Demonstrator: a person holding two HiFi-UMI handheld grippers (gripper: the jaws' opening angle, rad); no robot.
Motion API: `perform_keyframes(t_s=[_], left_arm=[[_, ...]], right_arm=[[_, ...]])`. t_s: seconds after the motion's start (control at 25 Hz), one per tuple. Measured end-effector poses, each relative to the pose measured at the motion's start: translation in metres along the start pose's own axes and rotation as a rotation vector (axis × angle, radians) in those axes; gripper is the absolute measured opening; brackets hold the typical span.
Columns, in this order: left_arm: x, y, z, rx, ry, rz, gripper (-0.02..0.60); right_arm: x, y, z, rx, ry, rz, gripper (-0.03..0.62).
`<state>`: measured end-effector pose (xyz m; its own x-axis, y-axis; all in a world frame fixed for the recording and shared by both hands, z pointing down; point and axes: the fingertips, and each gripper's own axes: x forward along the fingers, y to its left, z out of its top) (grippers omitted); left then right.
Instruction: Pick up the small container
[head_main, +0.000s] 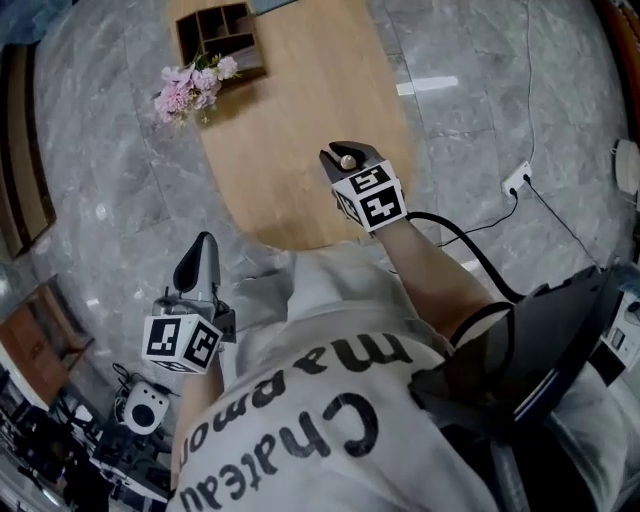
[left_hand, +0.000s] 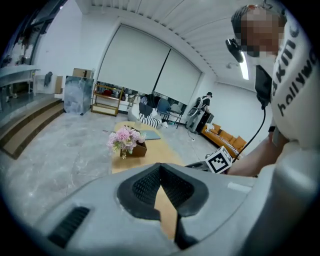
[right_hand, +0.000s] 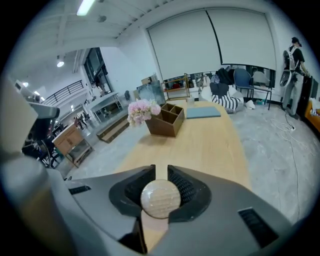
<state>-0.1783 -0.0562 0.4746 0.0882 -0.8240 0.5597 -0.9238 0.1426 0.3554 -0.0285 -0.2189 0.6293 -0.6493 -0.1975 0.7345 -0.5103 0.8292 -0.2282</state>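
Lower left: left gripper (head_main: 203, 252) off table (head_main: 300, 120), jaws together, empty. Centre: right gripper (head_main: 348, 160) over table's lower end, clamped on small container (right_hand: 160, 199), round wooden face toward camera, long axis unclear. Likely only a straight lift remains. Shirt (head_main: 330, 400) print: "Chateau Marmo…", cut off.

Bright even daylight, fisheye-warped edges.

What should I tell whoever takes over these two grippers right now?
Right gripper: shut on the small round container with a pale wooden top, above the light wooden table, near its end.
Left gripper: shut, empty, low beside the person, off the table.
Done: container gripped, seemingly raised.
Left: confirm it is clear of the table, hold steady.
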Motion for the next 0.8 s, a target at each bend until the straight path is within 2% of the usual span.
perform_keyframes(t_s=[0.12, 0.36, 0.64, 0.8], left_arm=[[0.003, -0.004, 0.026, 0.045, -0.045, -0.023, 0.014], [0.017, -0.024, 0.073, 0.132, -0.139, -0.123, 0.014], [0.002, -0.063, 0.114, 0.142, -0.169, -0.27, 0.014], [-0.021, -0.084, 0.148, 0.138, -0.238, -0.345, 0.014]], right_arm=[[-0.025, 0.0, 0.025, 0.026, -0.062, -0.01, 0.077], [-0.08, 0.0, 0.073, 0.076, -0.188, -0.037, 0.077], [-0.157, 0.03, 0.113, 0.108, -0.331, -0.109, 0.077], [-0.2, 0.044, 0.149, 0.097, -0.432, -0.143, 0.076]])
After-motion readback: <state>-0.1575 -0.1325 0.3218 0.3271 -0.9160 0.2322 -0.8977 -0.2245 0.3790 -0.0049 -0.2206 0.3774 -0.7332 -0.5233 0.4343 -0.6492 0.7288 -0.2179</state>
